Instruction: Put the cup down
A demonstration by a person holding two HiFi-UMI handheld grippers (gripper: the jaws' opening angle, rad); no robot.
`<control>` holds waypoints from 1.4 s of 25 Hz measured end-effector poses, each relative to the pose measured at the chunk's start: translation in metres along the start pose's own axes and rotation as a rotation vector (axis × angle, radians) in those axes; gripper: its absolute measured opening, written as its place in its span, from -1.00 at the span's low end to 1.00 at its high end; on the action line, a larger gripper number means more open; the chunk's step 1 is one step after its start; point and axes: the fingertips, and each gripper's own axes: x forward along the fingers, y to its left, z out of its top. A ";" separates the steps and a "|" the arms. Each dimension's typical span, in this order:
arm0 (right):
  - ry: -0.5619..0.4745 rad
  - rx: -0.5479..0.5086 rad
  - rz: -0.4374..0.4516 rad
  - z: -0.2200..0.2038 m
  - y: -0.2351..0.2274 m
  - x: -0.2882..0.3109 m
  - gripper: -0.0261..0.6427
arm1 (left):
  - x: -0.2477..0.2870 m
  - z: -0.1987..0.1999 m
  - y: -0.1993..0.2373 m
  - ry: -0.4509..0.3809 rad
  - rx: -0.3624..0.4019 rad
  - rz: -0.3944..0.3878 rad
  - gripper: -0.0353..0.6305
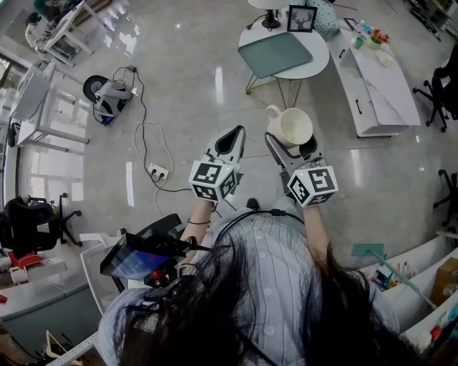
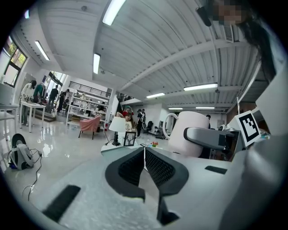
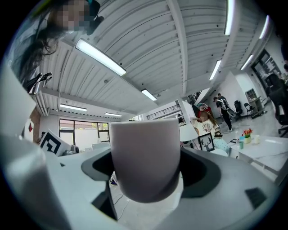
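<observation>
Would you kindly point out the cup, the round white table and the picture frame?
cup (image 1: 297,127), head view, its inner wall
round white table (image 1: 318,61), head view, bare top by rim
picture frame (image 1: 301,18), head view, its centre

Cup (image 3: 145,157) handle out of sight, right gripper view
</observation>
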 end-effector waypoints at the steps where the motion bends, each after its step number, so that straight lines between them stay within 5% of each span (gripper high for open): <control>1: 0.001 -0.002 -0.003 -0.001 0.001 0.001 0.36 | -0.001 0.000 0.002 0.002 -0.002 -0.001 -0.84; 12: 0.032 0.018 -0.022 -0.008 -0.018 0.016 0.36 | 0.027 -0.005 0.000 0.028 -0.008 -0.042 -0.84; 35: 0.086 0.043 0.066 0.010 -0.151 0.153 0.36 | 0.192 0.021 0.065 0.039 -0.055 0.066 -0.84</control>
